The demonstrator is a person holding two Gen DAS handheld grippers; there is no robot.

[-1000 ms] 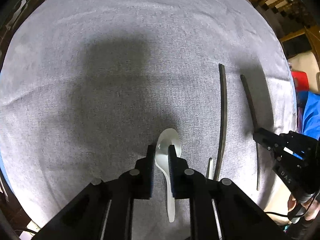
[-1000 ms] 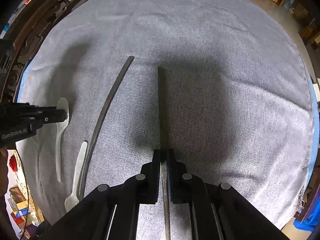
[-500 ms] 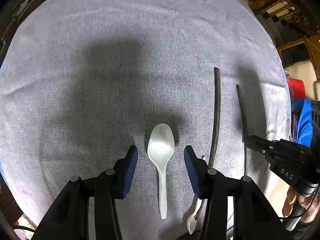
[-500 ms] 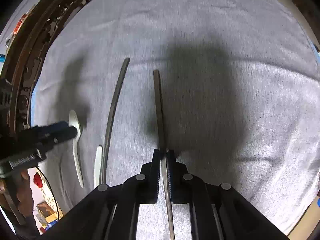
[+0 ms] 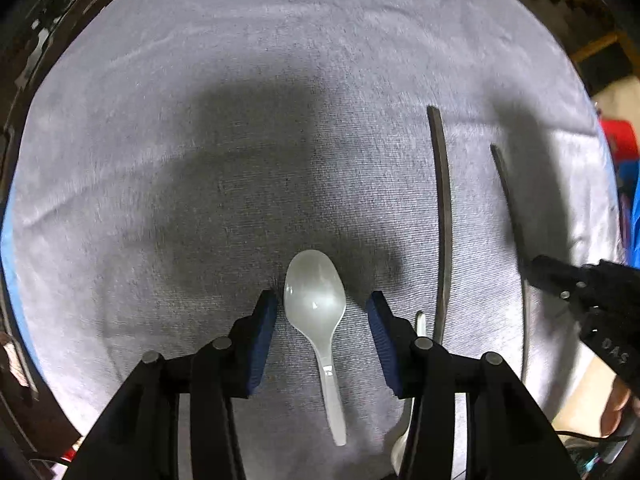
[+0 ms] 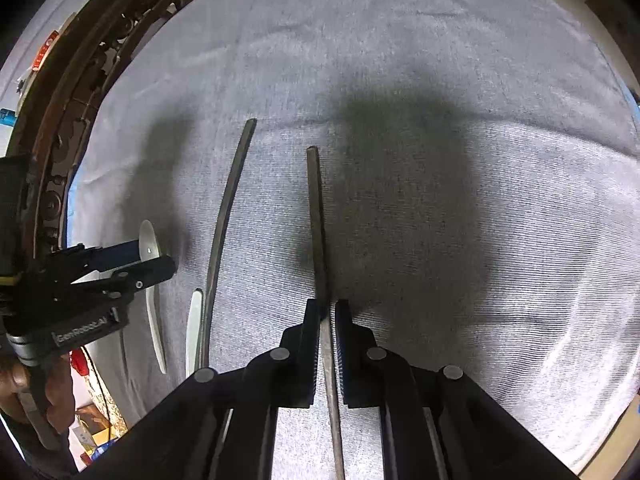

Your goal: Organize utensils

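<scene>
A white plastic spoon (image 5: 316, 300) lies on the grey cloth (image 5: 200, 160), bowl pointing away. My left gripper (image 5: 322, 312) is open, its blue pads either side of the bowl without touching. A second white utensil (image 5: 412, 360) lies just right of it, mostly hidden. Two dark chopsticks lie further right: one (image 5: 442, 220) free on the cloth, the other (image 6: 320, 240) between the fingers of my right gripper (image 6: 328, 310), whose jaws stand slightly apart around it. In the right wrist view the spoon (image 6: 149, 240) and left gripper (image 6: 120, 264) show at left.
The grey cloth covers a round table with a dark carved wooden rim (image 6: 80, 92) at the left. Wooden furniture (image 5: 592, 44) and red and blue items (image 5: 618, 140) stand beyond the right edge.
My left gripper let go of the spoon and opened wide; the spoon now lies on the cloth. My right gripper's jaws have loosened a little around the chopstick.
</scene>
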